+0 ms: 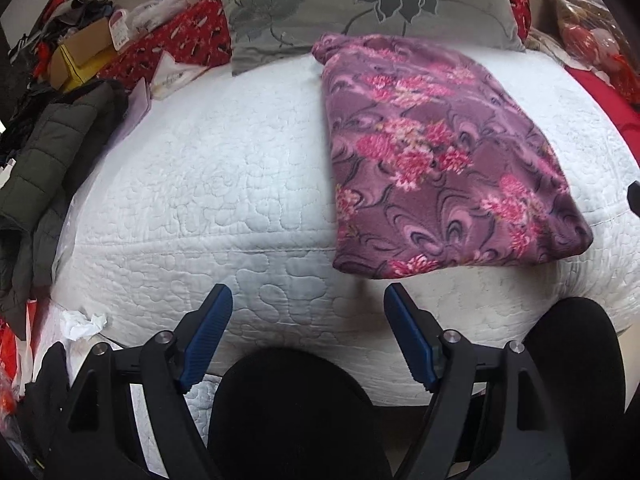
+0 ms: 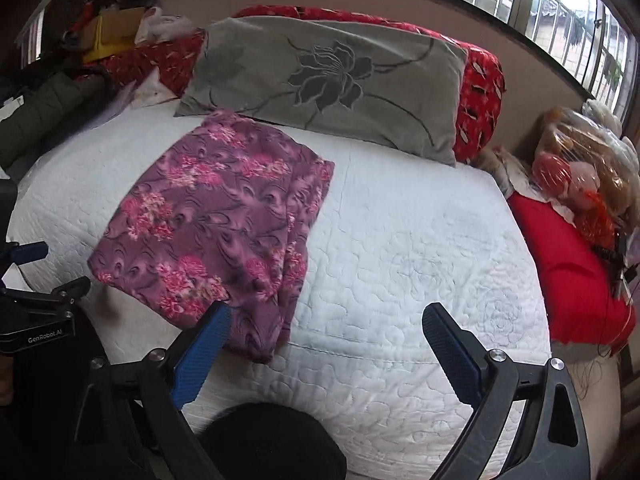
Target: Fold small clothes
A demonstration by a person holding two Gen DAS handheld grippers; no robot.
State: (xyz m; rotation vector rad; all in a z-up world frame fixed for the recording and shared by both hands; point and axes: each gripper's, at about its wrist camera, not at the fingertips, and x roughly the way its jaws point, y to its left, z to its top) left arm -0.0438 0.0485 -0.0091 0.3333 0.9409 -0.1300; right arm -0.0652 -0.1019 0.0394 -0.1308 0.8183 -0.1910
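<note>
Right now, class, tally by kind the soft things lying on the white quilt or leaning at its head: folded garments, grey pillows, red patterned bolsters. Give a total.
Folded garments: 1, the purple floral garment lying flat on the white quilt.
Grey pillows: 1, the grey flower pillow.
Red patterned bolsters: 1, the red bolster behind the pillow.
Total: 3

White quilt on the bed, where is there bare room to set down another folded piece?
On the white quilt, the widest bare patch lies between the folded purple floral garment and the red cushion, below the grey pillow. A second lies between the garment and the dark puffer jacket. The corner with boxes is crowded.
</note>
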